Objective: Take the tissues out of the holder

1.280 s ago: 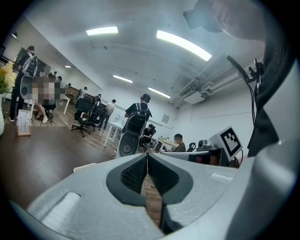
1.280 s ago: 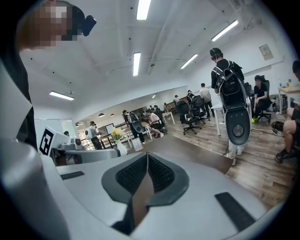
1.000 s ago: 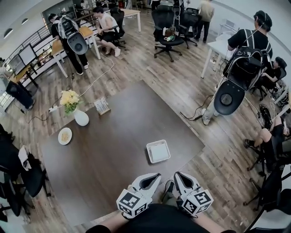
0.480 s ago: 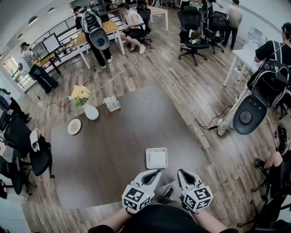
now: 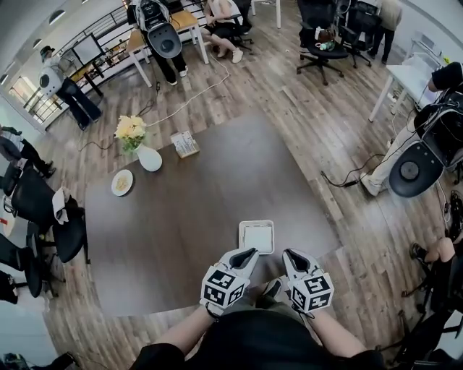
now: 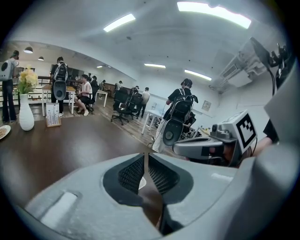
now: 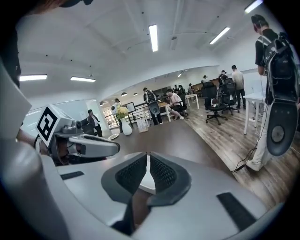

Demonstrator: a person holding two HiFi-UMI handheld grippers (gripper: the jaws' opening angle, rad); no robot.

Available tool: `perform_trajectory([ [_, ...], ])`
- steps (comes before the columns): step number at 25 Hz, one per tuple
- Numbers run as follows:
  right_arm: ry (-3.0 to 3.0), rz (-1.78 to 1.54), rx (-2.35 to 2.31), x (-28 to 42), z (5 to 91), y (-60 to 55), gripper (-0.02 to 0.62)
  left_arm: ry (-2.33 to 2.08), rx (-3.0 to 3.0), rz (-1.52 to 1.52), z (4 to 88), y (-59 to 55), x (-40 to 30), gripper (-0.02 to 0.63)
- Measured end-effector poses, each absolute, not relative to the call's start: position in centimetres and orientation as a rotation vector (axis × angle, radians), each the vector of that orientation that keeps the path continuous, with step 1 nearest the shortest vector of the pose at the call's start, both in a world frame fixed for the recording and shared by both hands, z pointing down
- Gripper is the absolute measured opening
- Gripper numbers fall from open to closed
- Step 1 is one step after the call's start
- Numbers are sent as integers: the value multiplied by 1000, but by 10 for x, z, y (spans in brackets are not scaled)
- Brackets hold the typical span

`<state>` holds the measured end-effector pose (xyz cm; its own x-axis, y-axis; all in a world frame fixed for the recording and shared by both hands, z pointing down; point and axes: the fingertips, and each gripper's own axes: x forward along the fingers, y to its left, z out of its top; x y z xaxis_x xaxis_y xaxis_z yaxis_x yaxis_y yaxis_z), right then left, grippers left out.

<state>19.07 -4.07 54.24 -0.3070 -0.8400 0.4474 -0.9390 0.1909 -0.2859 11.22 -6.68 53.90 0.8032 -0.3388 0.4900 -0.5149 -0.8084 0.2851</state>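
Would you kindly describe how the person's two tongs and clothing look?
The left tongs and right tongs are pale grey moulded shells with black ribbed pads, and each carries a white cube printed with black square markers. The person wears a black top.

An open-plan office: swivel chairs [image 5: 320, 22] at one o'clock, a white desk [image 5: 406, 74] at two, a monitor [image 5: 87, 50] at ten, a plank floor [image 5: 311, 130], and strip lights [image 7: 153, 37] overhead.
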Motion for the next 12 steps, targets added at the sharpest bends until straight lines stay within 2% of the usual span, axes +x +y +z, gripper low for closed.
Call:
perform_trajectory([
  [6,-2233,730,1643,171,563,-71,20,-607,2564,700,570,-94,108,64],
  [12,-2169,741,1563,157,592,-89,69,-527,2548,854,608,-103,110,113],
])
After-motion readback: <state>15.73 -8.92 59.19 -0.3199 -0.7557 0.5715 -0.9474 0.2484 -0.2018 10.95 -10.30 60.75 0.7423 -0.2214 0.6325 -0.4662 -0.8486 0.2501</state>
